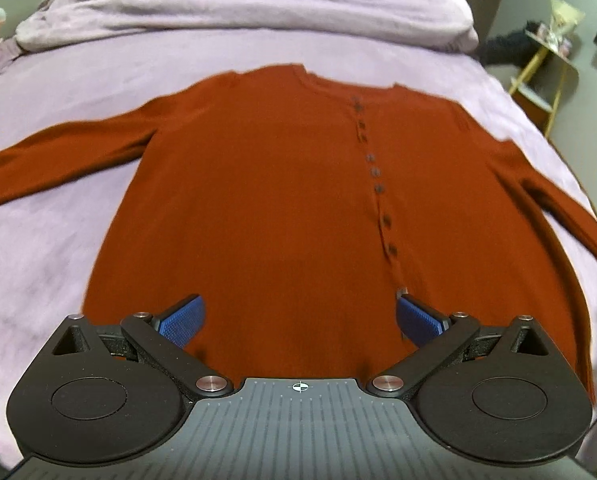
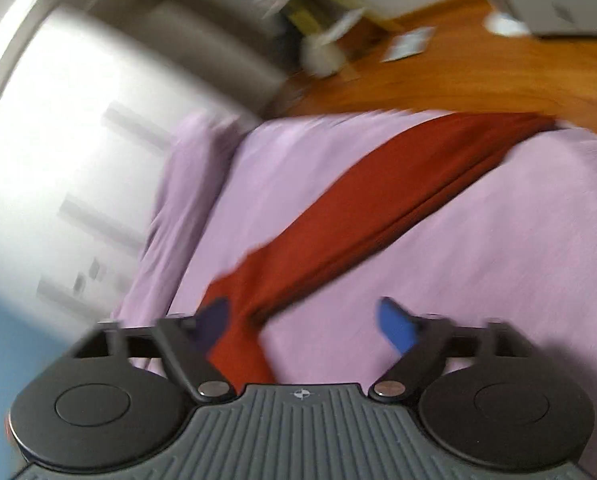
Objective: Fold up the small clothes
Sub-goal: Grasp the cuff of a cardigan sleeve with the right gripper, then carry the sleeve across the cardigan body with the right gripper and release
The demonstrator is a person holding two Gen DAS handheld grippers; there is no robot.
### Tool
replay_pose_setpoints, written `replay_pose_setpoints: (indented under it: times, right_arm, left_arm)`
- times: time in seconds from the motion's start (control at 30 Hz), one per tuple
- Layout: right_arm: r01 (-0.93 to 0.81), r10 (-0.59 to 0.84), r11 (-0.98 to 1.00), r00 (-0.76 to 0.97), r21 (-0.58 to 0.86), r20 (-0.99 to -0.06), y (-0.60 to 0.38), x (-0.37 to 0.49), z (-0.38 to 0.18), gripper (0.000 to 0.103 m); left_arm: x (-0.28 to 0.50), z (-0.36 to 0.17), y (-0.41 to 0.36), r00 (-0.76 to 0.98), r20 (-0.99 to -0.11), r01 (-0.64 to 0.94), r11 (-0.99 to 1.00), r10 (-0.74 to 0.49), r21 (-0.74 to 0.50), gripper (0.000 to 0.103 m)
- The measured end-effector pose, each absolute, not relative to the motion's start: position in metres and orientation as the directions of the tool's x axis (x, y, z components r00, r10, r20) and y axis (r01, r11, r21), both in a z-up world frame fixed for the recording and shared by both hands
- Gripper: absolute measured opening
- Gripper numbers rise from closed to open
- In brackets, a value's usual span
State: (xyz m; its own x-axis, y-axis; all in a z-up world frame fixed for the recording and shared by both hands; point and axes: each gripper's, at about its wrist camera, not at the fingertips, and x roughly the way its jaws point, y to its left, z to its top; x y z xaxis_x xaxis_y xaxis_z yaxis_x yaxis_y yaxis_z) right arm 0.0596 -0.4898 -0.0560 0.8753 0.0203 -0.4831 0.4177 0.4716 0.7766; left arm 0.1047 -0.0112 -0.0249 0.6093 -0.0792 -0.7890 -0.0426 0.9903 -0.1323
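a rust-red buttoned sweater [image 1: 258,200] lies flat on a lilac bedspread [image 1: 50,240], filling the middle of the left wrist view, neckline toward the top of the frame and hem at the bottom, so its long axis runs top to bottom with the sleeves spreading out to either side. the left gripper [image 1: 300,320] hangs above the hem at the bottom centre, jaws spread wide with nothing between them, both blue pads clear of the cloth. in the blurred right wrist view, one sleeve [image 2: 358,208] runs diagonally from the upper right down to the lower left of the frame. the right gripper [image 2: 304,324] is open too, and the sleeve's near end lies against its left pad, with the right pad well apart from the cloth. judging from this, the right gripper is the nearer one to that sleeve and looks set to close on it.
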Motion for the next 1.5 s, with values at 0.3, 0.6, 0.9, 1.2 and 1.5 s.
replay_pose_setpoints:
  times: [0.3,0.6,0.9,1.2,1.5]
  right_arm:
    - [0.562,-0.180,0.256,0.827,0.787,-0.532,-0.542,0.081,-0.111,0.041]
    - [0.558,-0.213,0.075,0.819,0.826,-0.533,-0.575,0.086,-0.141,0.006]
    - [0.565,-0.398,0.797,0.758,0.214,-0.517,-0.470,0.171,-0.021,0.008]
    - [-0.202,0.370,0.902,0.818,0.382,-0.440,-0.310,0.181,-0.005,0.031]
    - [0.018,0.398,0.815,0.710,0.580,-0.581,-0.328,0.162,-0.085,0.031]
  left_arm:
    - [0.135,-0.070,-0.007,0.583,-0.808,-0.132,0.970,-0.091,-0.204,0.103]
    - [0.136,-0.079,-0.003,0.570,-0.816,-0.092,0.980,-0.096,-0.179,0.103]
    - [0.136,-0.071,-0.016,0.538,-0.839,0.003,0.996,-0.079,-0.092,0.103]
    - [0.181,-0.027,-0.017,0.596,-0.712,0.138,0.921,-0.371,-0.365,0.103]
    - [0.260,-0.059,-0.004,0.510,-0.721,0.077,0.860,-0.469,-0.505,0.103]
